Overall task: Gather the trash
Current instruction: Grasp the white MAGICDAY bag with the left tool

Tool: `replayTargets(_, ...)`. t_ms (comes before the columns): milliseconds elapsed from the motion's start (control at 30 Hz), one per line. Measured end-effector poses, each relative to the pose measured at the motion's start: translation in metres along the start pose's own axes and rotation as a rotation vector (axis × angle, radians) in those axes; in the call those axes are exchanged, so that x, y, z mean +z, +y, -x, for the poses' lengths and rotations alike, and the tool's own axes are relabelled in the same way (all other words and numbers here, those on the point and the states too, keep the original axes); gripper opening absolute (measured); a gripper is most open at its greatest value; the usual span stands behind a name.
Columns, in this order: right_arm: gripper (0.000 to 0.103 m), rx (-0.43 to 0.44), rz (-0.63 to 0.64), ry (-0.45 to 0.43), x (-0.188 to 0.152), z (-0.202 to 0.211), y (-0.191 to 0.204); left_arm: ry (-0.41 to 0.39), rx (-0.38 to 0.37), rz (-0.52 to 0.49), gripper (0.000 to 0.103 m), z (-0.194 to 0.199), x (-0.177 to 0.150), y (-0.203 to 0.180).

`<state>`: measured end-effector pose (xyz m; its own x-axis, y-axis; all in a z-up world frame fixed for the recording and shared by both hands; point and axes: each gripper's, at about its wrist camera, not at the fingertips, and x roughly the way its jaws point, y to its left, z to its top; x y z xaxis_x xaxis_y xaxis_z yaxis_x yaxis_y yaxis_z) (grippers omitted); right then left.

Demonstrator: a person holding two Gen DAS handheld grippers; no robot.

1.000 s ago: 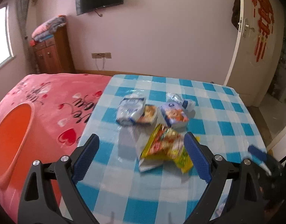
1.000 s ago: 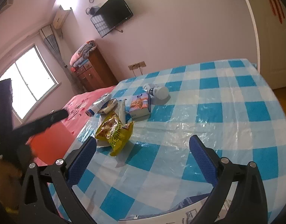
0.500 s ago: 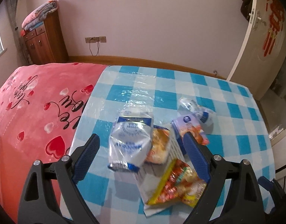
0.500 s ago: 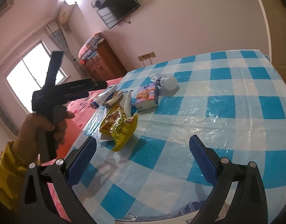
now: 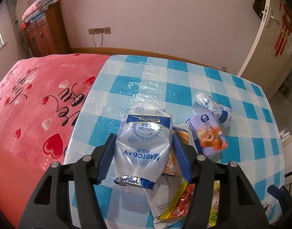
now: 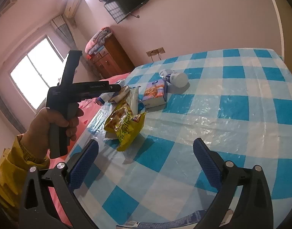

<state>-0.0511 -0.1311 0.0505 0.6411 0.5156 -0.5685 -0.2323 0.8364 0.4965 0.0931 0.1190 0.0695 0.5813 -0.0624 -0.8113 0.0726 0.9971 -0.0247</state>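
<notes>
On the blue-checked table point(image 5: 184, 87), the left gripper point(image 5: 144, 148) has its jaws just closed against both sides of a silver MAGICDAY pouch point(image 5: 144, 145) beside other wrappers. Right gripper point(image 6: 146, 158) hovers, jaws wide and empty.

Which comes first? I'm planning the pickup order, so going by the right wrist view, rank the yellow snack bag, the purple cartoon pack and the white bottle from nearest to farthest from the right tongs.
1. Yellow snack bag: nearest, ahead-left of the right tongs.
2. Purple cartoon pack: behind the bag, mid-table.
3. White bottle: farthest, lying just beyond the pack.
</notes>
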Motion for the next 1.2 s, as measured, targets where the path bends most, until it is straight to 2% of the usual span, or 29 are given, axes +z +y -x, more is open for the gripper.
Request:
replayTargets(433, 0.098, 0.041, -0.050, 0.044, -0.001, -0.006, -0.012, -0.050, -0.082, 0.010, 0.060, 0.036, -0.038, -0.011)
replayTargets(733, 0.098, 0.026, -0.093, 0.008, 0.003, 0.017, -0.023, -0.088, -0.166, 0.026, 0.060, 0.072, -0.077, -0.019)
replayTargets(833, 0.098, -0.025, -0.079, 0.006, -0.002, 0.027, -0.022, -0.097, -0.187, 0.026, 0.060, 0.079, -0.090, -0.021)
replayTargets(900, 0.093, -0.043, -0.091, 0.001, -0.007, 0.034, -0.023, -0.101, -0.188, 0.019, 0.060, 0.083, -0.099, -0.023)
replayTargets(967, 0.085, -0.050, -0.106, 0.005, -0.012, 0.038, -0.024, -0.104, -0.193, 0.018, 0.060, 0.086, -0.108, -0.024)
replayTargets(1200, 0.085, -0.107, -0.050, 0.024, -0.013, 0.042, -0.010, -0.112, -0.204, 0.015, 0.060, 0.094, -0.130, -0.025)
